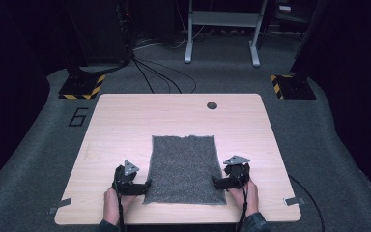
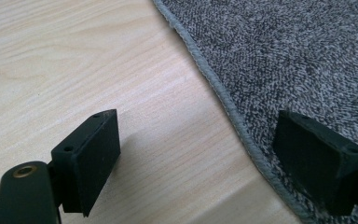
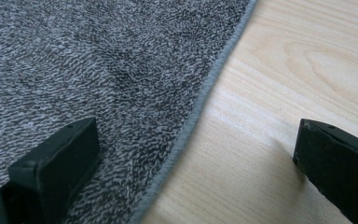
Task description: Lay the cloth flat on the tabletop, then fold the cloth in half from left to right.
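Grey towel (image 1: 183, 169) lies flat on the near middle of the wooden table (image 1: 125, 121). Left gripper (image 1: 146, 184) straddles its left hem with jaws released, one over cloth, one over bare wood. Right gripper (image 1: 214, 182) straddles the right hem likewise, gaping, grasping nothing. Left of the table, the floor bears a "6" (image 1: 78, 117).

towel (image 1: 184, 166): grey looped cloth, rough, hemmed | table (image 1: 125, 121): pale smooth wood | jaws: matt black plastic

Wooden table (image 1: 125, 121), perhaps cables (image 1: 159, 75) behind.
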`<state>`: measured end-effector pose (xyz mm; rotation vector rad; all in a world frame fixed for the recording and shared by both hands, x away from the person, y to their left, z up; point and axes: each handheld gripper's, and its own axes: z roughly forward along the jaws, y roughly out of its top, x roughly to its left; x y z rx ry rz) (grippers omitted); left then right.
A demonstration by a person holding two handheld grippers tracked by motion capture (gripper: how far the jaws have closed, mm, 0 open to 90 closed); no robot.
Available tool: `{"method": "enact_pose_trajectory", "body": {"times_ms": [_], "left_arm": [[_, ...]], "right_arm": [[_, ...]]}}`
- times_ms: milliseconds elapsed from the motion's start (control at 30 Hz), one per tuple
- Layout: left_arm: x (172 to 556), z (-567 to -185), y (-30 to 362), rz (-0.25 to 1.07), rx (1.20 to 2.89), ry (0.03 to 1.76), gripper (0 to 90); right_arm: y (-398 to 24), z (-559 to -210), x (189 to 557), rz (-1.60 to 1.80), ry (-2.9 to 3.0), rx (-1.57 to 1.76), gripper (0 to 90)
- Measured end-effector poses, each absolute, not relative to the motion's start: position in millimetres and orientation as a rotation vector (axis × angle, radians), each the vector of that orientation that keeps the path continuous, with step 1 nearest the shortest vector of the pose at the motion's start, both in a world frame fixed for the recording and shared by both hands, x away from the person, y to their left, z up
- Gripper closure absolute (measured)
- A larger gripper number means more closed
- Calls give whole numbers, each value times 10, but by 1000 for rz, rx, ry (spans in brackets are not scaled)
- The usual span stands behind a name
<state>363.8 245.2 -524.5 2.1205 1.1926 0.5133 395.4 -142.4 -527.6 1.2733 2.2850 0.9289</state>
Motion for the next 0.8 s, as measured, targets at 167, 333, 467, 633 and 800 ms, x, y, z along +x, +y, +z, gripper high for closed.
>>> {"method": "enact_pose_trajectory", "body": {"times_ms": [167,333,467,633,800], "left_arm": [[3650,-5228,2453,493,2142,1195,137],[3685,-5165,2493,471,2091,1202,88],[3748,-5096,2550,463,2051,1217,63],[3859,-5011,2610,455,2000,1229,2],[4007,-4924,2618,471,2062,1174,1]], "right_arm": [[-1424,-5278,3941,931,2281,1283,0],[-1423,-5275,3936,925,2279,1281,0],[-1425,-5276,3939,925,2281,1278,0],[-1432,-5270,3963,929,2285,1284,0],[-1422,-5179,3944,972,2284,1313,0]]}}
